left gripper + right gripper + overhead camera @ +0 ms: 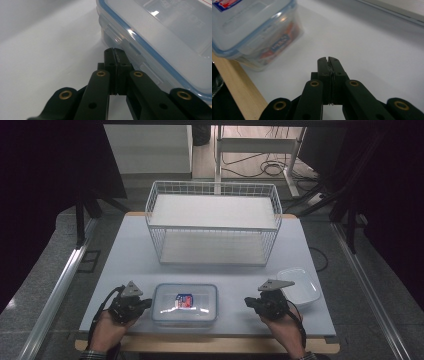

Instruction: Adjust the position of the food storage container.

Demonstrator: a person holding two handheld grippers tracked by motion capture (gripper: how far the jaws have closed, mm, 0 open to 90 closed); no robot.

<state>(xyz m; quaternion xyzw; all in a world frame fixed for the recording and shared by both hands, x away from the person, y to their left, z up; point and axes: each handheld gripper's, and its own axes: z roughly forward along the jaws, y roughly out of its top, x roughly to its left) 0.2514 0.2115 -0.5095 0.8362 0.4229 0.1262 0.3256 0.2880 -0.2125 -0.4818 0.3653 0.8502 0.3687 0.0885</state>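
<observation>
A clear plastic container (185,305) with a blue-sealed lid and a red and blue label lies near the table's front edge, between my two grippers. My left gripper (149,303) is at its left side, jaws pressed together with nothing between them. In the left gripper view the shut tips (114,51) sit right at the container's (162,32) side latch flap; I cannot tell whether they touch it. My right gripper (247,301) stands a short way to the right of the box, shut and empty. In the right gripper view its tips (328,60) hover over bare table, apart from the container (249,27).
A white wire basket (212,222) stands at the back middle of the pale table (130,250). A shallow clear plastic tray (300,285) lies at the right, just behind my right gripper. The table's wooden front edge (239,82) runs close behind the container.
</observation>
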